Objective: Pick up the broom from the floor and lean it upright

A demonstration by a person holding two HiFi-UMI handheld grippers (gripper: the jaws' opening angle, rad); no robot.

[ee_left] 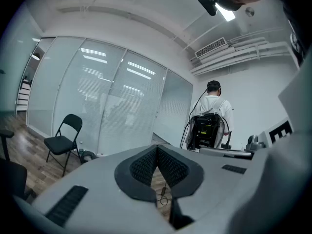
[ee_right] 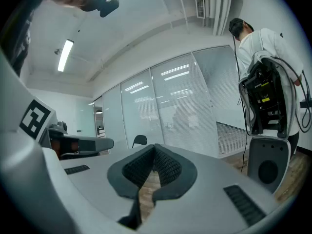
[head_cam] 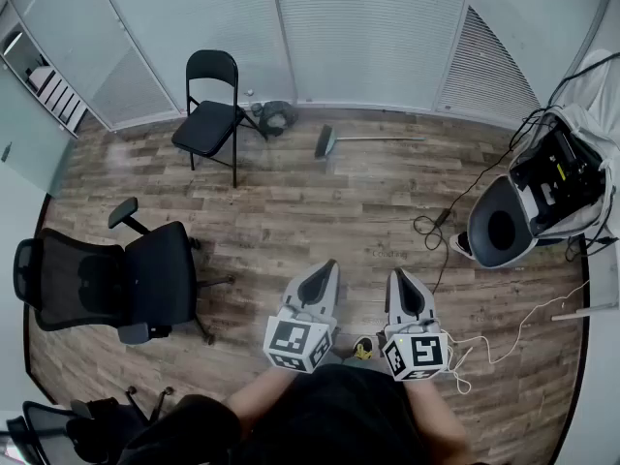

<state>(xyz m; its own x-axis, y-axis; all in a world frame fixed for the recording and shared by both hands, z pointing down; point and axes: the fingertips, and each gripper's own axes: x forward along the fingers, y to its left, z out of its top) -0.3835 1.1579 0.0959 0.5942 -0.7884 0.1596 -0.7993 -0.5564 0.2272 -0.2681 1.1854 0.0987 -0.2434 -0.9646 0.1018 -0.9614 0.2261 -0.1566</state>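
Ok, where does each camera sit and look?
Head view: on the person's head, looking down at floor and broom; left tool, right tool show.
Left gripper view: on the left tool, facing the glass wall; its shut jaws show.
Right gripper view: on the right tool, same wall; shut jaws show.
All share the folding chair.

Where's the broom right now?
Head view: the broom lies flat on the floor near the far glass wall, right of the black folding chair.
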